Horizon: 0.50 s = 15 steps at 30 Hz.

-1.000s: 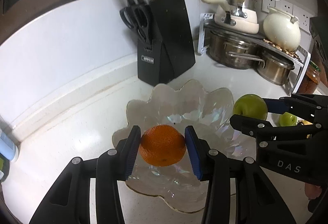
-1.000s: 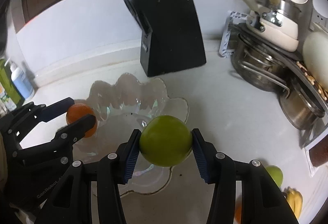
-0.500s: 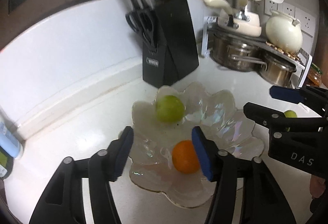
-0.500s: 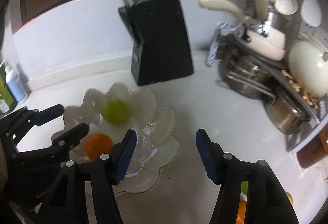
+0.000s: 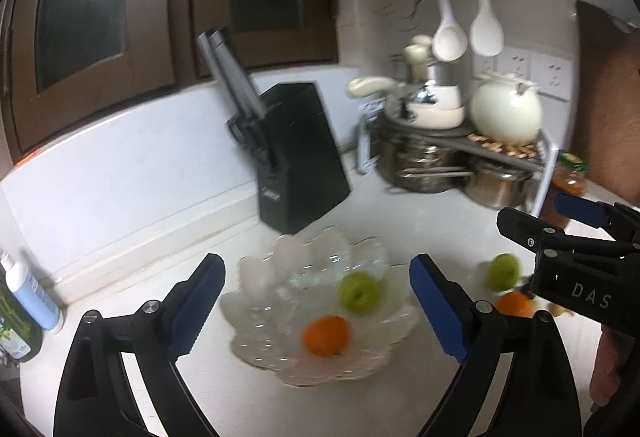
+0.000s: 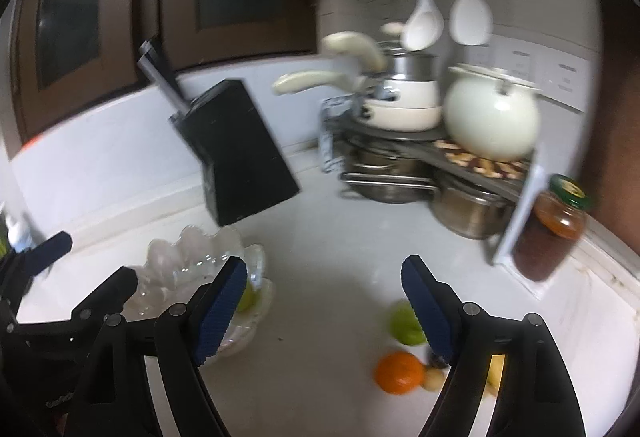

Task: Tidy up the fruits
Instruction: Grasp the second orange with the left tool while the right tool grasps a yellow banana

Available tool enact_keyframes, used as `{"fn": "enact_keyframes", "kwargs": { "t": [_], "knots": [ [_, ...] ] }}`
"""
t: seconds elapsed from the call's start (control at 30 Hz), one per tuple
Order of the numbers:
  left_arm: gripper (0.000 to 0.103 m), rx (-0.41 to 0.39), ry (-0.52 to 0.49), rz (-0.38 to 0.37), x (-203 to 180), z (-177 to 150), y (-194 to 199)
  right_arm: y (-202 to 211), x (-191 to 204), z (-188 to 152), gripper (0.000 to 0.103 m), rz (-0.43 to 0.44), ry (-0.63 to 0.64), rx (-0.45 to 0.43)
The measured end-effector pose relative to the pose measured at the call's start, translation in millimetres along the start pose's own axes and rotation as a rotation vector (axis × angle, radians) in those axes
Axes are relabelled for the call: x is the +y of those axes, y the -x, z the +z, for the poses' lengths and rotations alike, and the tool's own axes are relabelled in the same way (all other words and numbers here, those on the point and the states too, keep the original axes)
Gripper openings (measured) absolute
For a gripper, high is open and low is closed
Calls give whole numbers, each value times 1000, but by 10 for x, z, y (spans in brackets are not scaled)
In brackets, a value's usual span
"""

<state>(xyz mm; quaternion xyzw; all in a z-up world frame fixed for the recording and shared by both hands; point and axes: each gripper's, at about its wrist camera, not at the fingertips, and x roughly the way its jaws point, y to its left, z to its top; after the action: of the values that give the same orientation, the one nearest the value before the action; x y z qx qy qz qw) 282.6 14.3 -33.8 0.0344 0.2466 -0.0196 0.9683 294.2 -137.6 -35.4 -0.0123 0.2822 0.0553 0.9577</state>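
Observation:
A scalloped glass bowl (image 5: 280, 269) stands on the white counter and holds an orange (image 5: 326, 335) and a green apple (image 5: 359, 292). My left gripper (image 5: 316, 277) hovers above and short of the bowl, its jaws opening with nothing between them. My right gripper (image 6: 325, 269) is to the right of the bowl (image 6: 192, 253), its jaws also opening and empty. Beyond its right finger, another green apple (image 6: 404, 323), an orange (image 6: 398, 373) and something yellow (image 6: 494, 369) lie loose on the counter. The left wrist view shows the same apple (image 5: 502, 271) and orange (image 5: 514, 304).
A black knife block (image 5: 296, 165) stands behind the bowl. A rack with steel pots (image 5: 440, 165) and a white kettle (image 5: 506, 113) fills the back right corner. A jar (image 6: 556, 225) is at the far right. Bottles (image 5: 32, 293) are at the left edge.
Both grippers opened and let go: the orange and the green apple dropped into the bowl. Both grippers then rose and pulled back, the right one swinging to the right.

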Motion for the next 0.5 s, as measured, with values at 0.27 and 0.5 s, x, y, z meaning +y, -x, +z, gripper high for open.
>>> {"fn": "enact_keyframes", "kwargs": {
  "t": [0.27,0.5],
  "knots": [
    [97,-61,-48,-78,-449,70,278,526,-458,-80,80,-141,-67,-83],
    [98,-66,-72,-112,-818,35,400,898,-783,-227,80,-267,-107,-116]
  ]
}}
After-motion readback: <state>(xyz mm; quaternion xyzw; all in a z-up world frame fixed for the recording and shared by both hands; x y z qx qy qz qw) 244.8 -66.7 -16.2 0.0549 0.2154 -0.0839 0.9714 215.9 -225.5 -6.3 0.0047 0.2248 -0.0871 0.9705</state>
